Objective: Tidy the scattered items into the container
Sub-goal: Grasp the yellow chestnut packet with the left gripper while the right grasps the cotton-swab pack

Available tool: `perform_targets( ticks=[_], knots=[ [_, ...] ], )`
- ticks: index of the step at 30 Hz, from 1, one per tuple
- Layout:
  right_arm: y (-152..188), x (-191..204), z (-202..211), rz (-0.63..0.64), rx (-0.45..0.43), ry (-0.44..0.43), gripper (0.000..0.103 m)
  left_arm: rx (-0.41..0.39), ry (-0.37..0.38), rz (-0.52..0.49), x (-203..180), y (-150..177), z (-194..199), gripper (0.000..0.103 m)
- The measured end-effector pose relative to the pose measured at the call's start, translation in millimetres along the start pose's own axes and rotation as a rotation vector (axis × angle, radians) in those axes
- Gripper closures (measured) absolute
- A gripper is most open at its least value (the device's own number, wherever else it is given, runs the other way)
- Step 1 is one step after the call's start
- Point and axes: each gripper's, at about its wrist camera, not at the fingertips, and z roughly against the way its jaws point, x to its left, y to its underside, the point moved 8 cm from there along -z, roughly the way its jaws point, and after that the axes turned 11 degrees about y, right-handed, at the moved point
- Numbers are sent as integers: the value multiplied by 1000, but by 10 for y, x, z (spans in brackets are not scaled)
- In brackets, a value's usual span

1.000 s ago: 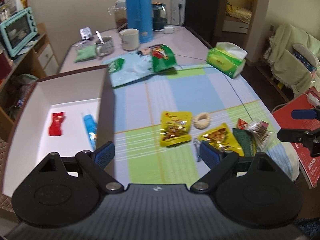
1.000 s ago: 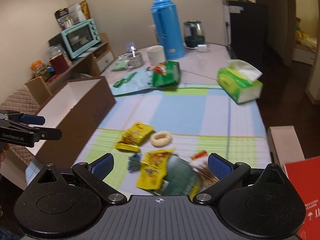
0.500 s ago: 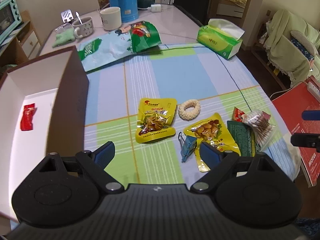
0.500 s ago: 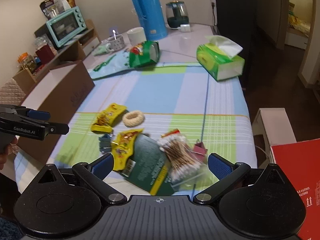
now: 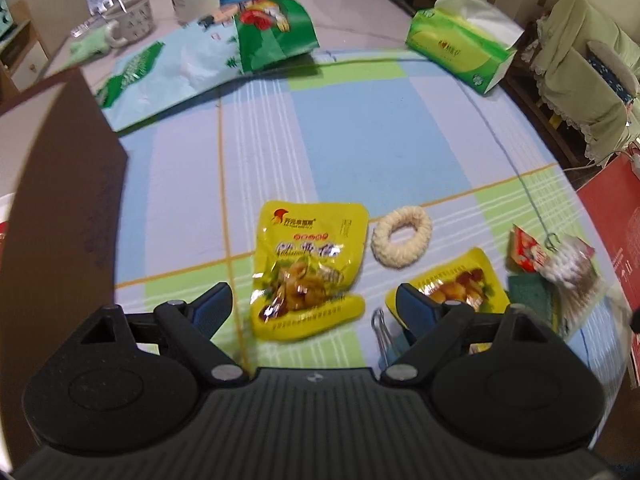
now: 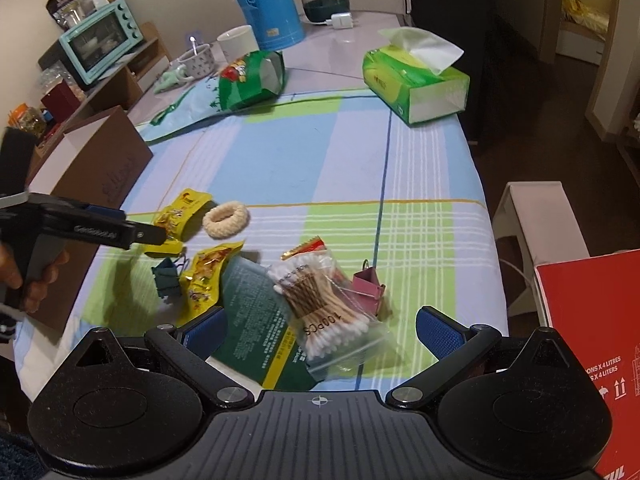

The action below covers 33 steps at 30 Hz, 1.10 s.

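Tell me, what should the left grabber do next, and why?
Probably lower the left gripper a little onto the yellow snack packet. Its fingers are open with nothing in them, and the packet lies flat on the cloth right between them.

Left wrist view: low, close over surface, facing forward-down along spread jaws at yellow snack packet (image 5: 308, 272). Right wrist view: higher, further right, facing forward over cotton swab bag (image 6: 324, 304). Both views share packet (image 6: 180, 216), cream ring (image 5: 402, 236) (image 6: 226, 220), tissue box (image 5: 460, 48) (image 6: 416, 80).
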Motion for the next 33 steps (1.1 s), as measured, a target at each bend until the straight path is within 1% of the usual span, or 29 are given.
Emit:
perform_targets(
  ticks=[3, 5, 6, 12, 15, 18, 24, 29, 30, 31, 32, 33],
  knots=[
    [-33, -18, -59, 0, 9, 2, 1, 37, 0, 8, 68, -41, -204, 22],
    [-53, -35, -93, -3, 13, 3, 1, 52, -7, 4, 104, -41, -293, 23],
    [-60, -43, -109, -5, 16, 3, 1, 49, -7, -5, 108, -39, -303, 26],
    [-68, -32, -187, -1, 24, -14, 1, 32, -6, -61, 134, -31, -367, 28],
    [-75, 1, -199, 12, 16, -25, 1, 16, -2, -88, 132, -29, -351, 39],
    [-82, 31, -216, 29, 10, -29, 1, 13, -2, -101, 122, -18, -338, 43],
    [-86, 80, -246, 75, -5, -19, 1, 28, -12, -118, 92, 106, -250, 44],
    [-101, 127, -221, 104, -32, -23, 1, 35, -20, -92, 127, 272, -94, 44],
    [-111, 145, -213, 115, -42, -26, 3, 33, -21, -86, 124, 297, -59, 44],
    [-121, 165, -204, 126, -53, -30, 9, 31, -21, -81, 119, 319, -25, 44],
    [-127, 185, -207, 136, -55, -37, 23, 28, -23, -77, 111, 338, 9, 44],
    [-128, 206, -218, 144, -51, -45, 26, 25, -24, -73, 102, 355, 43, 44]
  ],
)
